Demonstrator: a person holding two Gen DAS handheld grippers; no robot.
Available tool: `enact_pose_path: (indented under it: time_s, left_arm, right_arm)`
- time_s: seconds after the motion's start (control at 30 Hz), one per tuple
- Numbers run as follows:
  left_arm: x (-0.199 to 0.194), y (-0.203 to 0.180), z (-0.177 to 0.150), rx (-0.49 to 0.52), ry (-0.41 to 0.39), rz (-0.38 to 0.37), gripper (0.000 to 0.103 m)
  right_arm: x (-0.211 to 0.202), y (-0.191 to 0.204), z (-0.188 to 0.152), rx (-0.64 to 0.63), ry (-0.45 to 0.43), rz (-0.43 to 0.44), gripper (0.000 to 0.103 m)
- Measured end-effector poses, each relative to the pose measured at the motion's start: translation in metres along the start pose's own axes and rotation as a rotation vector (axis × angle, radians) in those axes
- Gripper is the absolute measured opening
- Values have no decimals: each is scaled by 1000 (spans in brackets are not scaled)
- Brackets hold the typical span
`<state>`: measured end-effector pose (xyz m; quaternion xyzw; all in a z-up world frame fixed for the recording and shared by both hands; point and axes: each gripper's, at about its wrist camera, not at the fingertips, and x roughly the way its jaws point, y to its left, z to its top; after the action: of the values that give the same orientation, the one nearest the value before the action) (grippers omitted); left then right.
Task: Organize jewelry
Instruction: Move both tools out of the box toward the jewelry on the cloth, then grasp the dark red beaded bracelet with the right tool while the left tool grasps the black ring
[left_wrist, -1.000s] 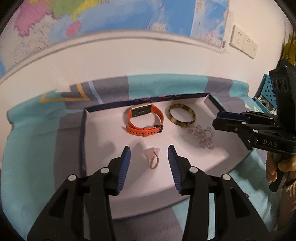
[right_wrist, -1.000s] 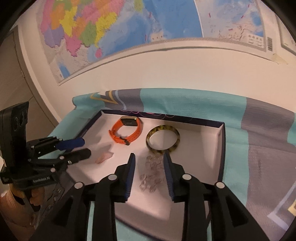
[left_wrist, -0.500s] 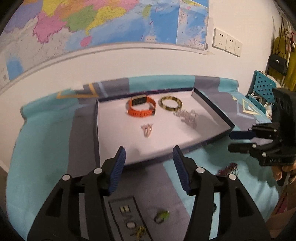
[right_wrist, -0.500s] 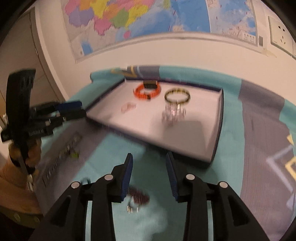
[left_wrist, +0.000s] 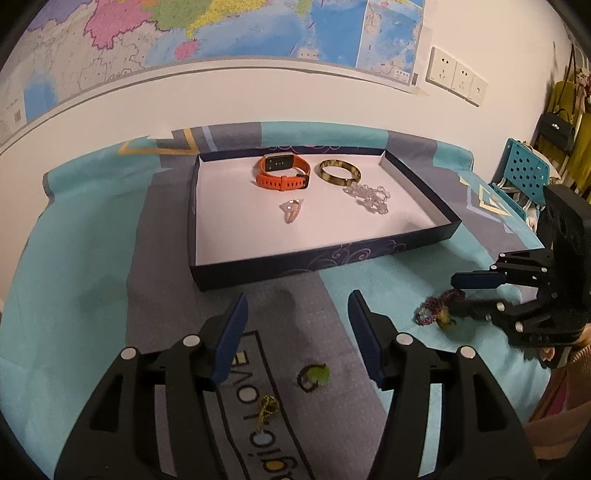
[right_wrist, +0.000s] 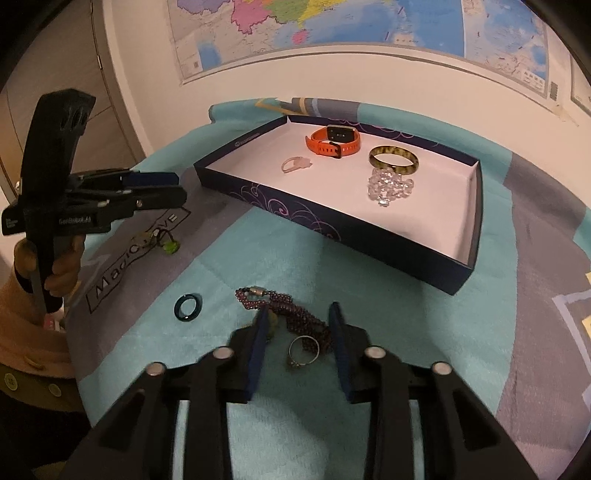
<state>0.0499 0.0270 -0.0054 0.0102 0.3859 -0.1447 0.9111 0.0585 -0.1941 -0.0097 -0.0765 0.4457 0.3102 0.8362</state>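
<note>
A dark blue tray (left_wrist: 325, 260) (right_wrist: 332, 225) holds an orange watch (left_wrist: 282, 173) (right_wrist: 334, 142), a mottled bangle (left_wrist: 340, 173) (right_wrist: 393, 158), a clear bead bracelet (left_wrist: 367, 195) (right_wrist: 388, 186) and a pink ring (left_wrist: 291, 210) (right_wrist: 295, 164). My left gripper (left_wrist: 297, 314) (right_wrist: 175, 190) is open and empty above a green ring (left_wrist: 314, 376) (right_wrist: 168, 243) and a gold piece (left_wrist: 267, 406). My right gripper (right_wrist: 297, 317) (left_wrist: 461, 297) is open over a dark red bead bracelet (right_wrist: 291, 312) (left_wrist: 437, 306) and a silver ring (right_wrist: 303, 350).
A teal ring (right_wrist: 188, 306) lies on the teal and grey cloth (right_wrist: 221, 266) left of the bead bracelet. A wall with a map (left_wrist: 221, 33) rises behind the tray. A blue perforated chair (left_wrist: 524, 173) stands at the right.
Both grippers have pulled back out of the tray to the near side of the cloth. The pink ring and clear bead bracelet stay in the tray.
</note>
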Motion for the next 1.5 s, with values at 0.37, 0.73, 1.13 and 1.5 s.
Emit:
enact_pose_path:
  time_s: [0.37,0.73,1.13,1.5]
  left_arm:
    - [-1,6,-7,-23,7,10,56]
    - [-9,1,-20,14,11,-19,56]
    - [-3,-12,-37,58,53,-37,56]
    - [-4,-6,-36,50,49,-19,55]
  right_arm:
    - [-12,-19,10,85,-60,-6,3]
    - [-33,-32,17,153,-141,-5,3]
    - [-34,-39,7,197,-145,-5,3]
    - [-37,-46,0,234,-155,-8,3]
